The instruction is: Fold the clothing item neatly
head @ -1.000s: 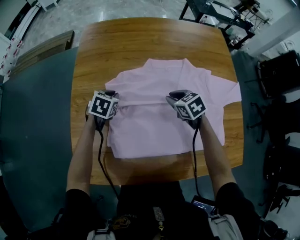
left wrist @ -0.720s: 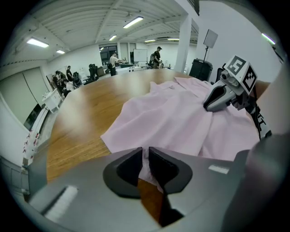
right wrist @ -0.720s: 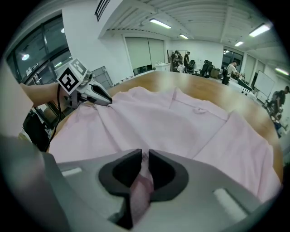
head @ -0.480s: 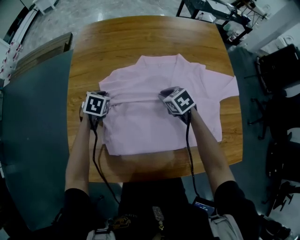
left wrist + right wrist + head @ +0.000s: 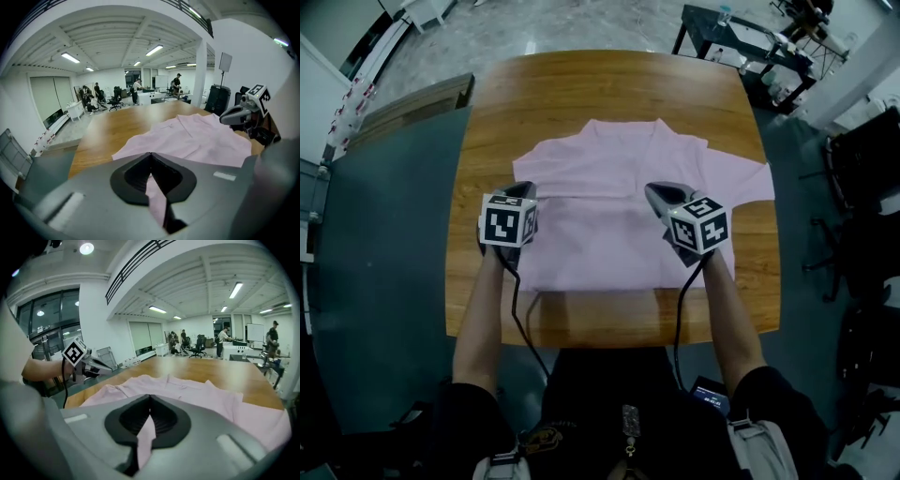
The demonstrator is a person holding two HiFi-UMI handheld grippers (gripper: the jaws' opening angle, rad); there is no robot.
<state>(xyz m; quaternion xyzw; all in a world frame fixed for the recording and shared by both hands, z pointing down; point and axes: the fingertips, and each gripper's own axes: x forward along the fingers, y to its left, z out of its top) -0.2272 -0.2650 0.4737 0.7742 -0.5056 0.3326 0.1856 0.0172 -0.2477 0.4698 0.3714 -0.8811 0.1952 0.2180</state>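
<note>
over the near half of the counter (image 5: 581, 84), the left gripper (image 5: 521, 191) and right gripper (image 5: 660, 193) are each pressed together on a pinch of the pink shirt (image 5: 600, 239), one at its left side and one right of centre. the shirt lies flat mid-counter, collar toward the far edge, right sleeve (image 5: 748, 183) still spread out. folding looks barely begun, with most folds left.

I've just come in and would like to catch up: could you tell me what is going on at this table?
A person is folding a pink shirt spread on the wooden table, with a gripper in each hand. The left gripper and the right gripper are each shut on a pinch of its fabric, about midway up the shirt.
</note>
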